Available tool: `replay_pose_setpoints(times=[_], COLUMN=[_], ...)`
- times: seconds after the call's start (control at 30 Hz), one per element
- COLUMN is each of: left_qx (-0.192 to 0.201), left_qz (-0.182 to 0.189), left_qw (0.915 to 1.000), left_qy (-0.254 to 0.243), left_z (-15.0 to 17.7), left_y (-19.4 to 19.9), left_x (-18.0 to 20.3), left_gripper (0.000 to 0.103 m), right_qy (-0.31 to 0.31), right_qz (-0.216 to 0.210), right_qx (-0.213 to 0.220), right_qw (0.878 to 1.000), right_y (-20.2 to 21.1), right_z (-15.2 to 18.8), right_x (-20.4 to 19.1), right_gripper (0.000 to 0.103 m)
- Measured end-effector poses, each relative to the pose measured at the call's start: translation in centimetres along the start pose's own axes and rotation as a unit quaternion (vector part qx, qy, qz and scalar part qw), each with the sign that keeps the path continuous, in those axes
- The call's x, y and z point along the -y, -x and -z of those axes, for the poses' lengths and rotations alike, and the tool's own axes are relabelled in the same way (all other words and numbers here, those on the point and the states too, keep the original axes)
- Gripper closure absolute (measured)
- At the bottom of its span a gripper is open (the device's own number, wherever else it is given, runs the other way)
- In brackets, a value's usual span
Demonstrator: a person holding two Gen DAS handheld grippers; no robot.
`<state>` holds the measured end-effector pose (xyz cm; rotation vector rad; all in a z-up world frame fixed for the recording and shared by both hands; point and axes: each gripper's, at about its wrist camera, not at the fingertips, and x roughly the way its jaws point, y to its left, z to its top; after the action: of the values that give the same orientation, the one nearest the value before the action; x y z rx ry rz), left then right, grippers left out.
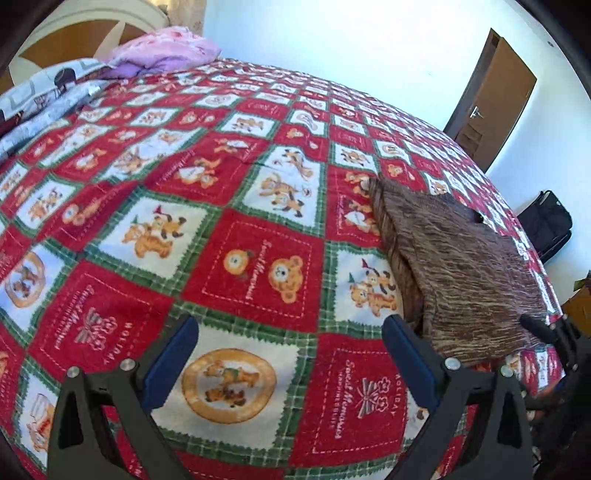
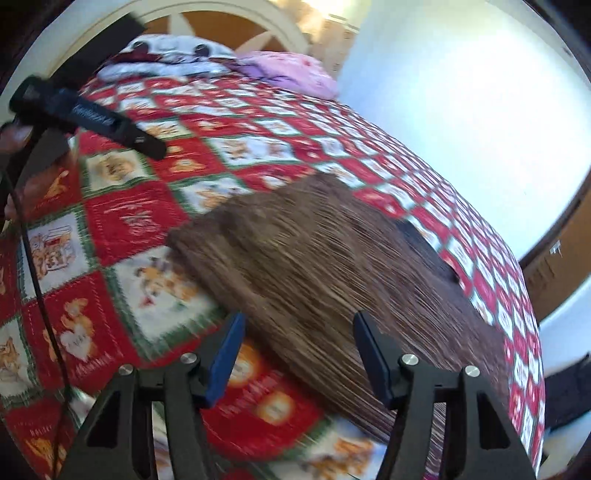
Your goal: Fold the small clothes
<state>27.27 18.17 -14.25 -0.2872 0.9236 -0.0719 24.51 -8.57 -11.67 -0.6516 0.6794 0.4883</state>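
Left gripper (image 1: 291, 354): jaws wide apart, blue-padded fingers (image 1: 173, 362) on black angular frames, nothing between them; it hangs above the bedspread (image 1: 258, 258), pointing steeply down at a red patch and a round bear medallion. Right gripper (image 2: 299, 354): jaws apart, no cloth pinched; the near edge of the brown garment (image 2: 314, 266) lies in the gap under its fingers, contact not resolvable through the motion blur. In the left wrist view the right gripper's black fingertip sits at the garment's near right corner, touching or just above, cannot tell. Garment: brown knit, streaked light and dark like bark, soft and fuzzy, folded flat into a rough rectangle with a doubled, thicker layer showing along its left edge. Long axis runs from the near edge of the bed away toward the far right side; a small dark notch or tab marks its far right edge. It lies on the right half of the bed, near that edge. Bedspread: fleecy patchwork of red and white squares with green zigzag borders, bear prints. Far end: pink pillow (image 1: 166, 48), grey printed bedding (image 1: 48, 96), arched headboard (image 2: 221, 22). Brown door (image 1: 491, 96) beyond.
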Motion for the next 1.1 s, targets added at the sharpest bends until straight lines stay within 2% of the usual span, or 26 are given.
replay_pose_setpoints(times=[0.3, 0.5, 0.63, 0.8, 0.87, 0.93, 0.97, 1.1], left_qx=[-0.012, -0.016, -0.012, -0.02, -0.029, -0.043, -0.05, -0.063], left_qz=[0.046, 0.056, 0.077, 0.07, 0.072, 0.079, 0.085, 0.131], left_qw=[0.9987, 0.9983, 0.997, 0.9972, 0.9963, 0.9949, 0.9939, 0.9876], left_qy=[0.016, 0.007, 0.002, -0.02, -0.035, -0.046, -0.05, -0.06], left_z=[-1.3, -2.4, -3.2, -4.8, -5.5, -6.1, -6.4, -7.3], left_y=[-0.8, -1.4, -1.8, -3.1, -3.8, -4.8, -5.2, -6.7], left_x=[-0.6, -0.4, -0.2, 0.7, 1.6, 2.7, 3.3, 5.1], left_gripper=[0.001, 0.001, 0.001, 0.001, 0.001, 0.001, 0.001, 0.001], right_qy=[0.065, 0.082, 0.078, 0.073, 0.073, 0.08, 0.083, 0.082], right_qz=[-0.008, 0.033, 0.063, 0.084, 0.083, 0.08, 0.078, 0.072], right_qx=[0.001, 0.015, 0.025, 0.042, 0.043, 0.043, 0.042, 0.041], right_qw=[0.998, 0.996, 0.995, 0.993, 0.993, 0.993, 0.993, 0.993], right_y=[-1.8, -3.4, -3.8, -3.7, -3.7, -3.7, -3.8, -3.8], right_z=[-1.8, -2.8, -3.1, -2.6, -2.6, -2.6, -2.6, -2.5], right_x=[-5.6, -7.2, -7.9, -8.2, -8.4, -8.6, -8.8, -8.9], right_gripper=[0.041, 0.041, 0.041, 0.042, 0.047, 0.058, 0.061, 0.064])
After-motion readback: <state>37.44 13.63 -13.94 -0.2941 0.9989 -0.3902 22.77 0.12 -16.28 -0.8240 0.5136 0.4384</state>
